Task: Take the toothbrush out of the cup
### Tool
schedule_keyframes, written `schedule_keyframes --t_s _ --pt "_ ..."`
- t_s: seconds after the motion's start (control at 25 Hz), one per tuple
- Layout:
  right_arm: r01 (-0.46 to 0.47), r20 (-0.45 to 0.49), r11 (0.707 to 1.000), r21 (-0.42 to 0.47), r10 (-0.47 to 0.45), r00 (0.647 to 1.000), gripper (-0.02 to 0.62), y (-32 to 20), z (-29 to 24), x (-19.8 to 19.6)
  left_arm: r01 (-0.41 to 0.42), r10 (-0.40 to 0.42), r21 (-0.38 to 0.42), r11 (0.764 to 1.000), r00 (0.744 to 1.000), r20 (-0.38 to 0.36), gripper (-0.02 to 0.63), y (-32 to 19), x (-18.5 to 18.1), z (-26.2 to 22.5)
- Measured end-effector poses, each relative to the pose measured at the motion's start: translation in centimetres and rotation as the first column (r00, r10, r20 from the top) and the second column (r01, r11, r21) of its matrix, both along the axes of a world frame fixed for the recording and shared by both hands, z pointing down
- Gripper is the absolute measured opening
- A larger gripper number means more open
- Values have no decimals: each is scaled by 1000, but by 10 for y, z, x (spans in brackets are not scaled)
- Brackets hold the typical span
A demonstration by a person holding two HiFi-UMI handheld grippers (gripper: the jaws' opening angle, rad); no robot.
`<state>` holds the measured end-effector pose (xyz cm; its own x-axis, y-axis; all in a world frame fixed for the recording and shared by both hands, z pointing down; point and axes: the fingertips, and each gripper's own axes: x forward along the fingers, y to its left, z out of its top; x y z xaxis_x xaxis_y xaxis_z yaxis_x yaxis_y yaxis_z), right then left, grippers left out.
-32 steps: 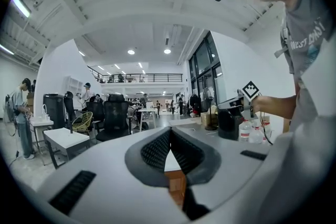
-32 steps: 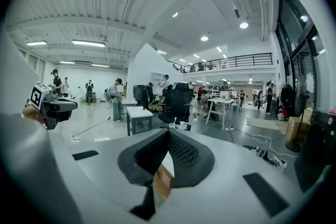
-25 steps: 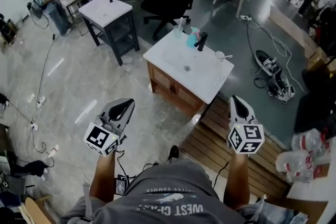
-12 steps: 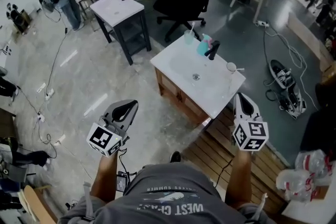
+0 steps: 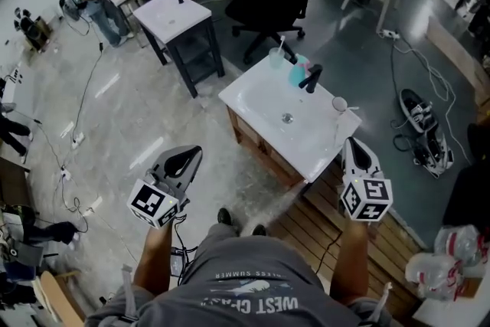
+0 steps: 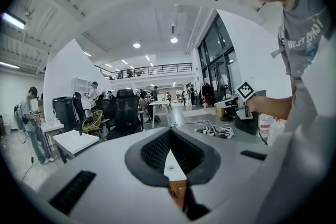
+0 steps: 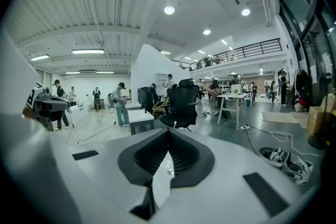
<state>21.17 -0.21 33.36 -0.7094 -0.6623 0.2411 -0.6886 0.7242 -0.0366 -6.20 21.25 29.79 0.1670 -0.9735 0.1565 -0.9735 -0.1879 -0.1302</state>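
Near: left gripper [image 5: 184, 158] jaws shut, empty, over the floor | right gripper [image 5: 354, 150] jaws together, empty, at the near right edge of the white sink counter [image 5: 256, 99] | far: toothbrush [image 5: 282, 45], a thin pale stick, leans in the clear cup [image 5: 276, 57] at the counter's far corner, just left of the teal cup [image 5: 296, 73], well apart from both grippers

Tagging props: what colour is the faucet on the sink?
Black; the faucet shows best in the head view.
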Motion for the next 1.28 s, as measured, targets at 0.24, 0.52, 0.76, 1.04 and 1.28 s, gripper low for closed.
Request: schedule_keyframes --t_s 0.24,0.52,0.76,1.04,1.28 --pt "-42 -11 999 -14 42 999 12 -17 8 5 -57 56 -14 998 998 -13 -2 -36 -1 8" --pt "-164 -41 986 -14 164 986 12 -30 6 23 -190 190 3 982 981 -29 -2 -93 -6 9" --pt "-253 -54 967 -13 252 966 12 -41 3 16 -278 278 15 961 960 -36 -2 -134 -27 8" --pt "-352 -76 936 -2 351 933 12 -46 -3 -1 -375 376 28 927 925 -58 -2 -175 -56 7" --pt "-432 -101 902 14 431 897 12 -47 -7 -20 -449 452 45 892 889 -78 -2 -205 -83 9"
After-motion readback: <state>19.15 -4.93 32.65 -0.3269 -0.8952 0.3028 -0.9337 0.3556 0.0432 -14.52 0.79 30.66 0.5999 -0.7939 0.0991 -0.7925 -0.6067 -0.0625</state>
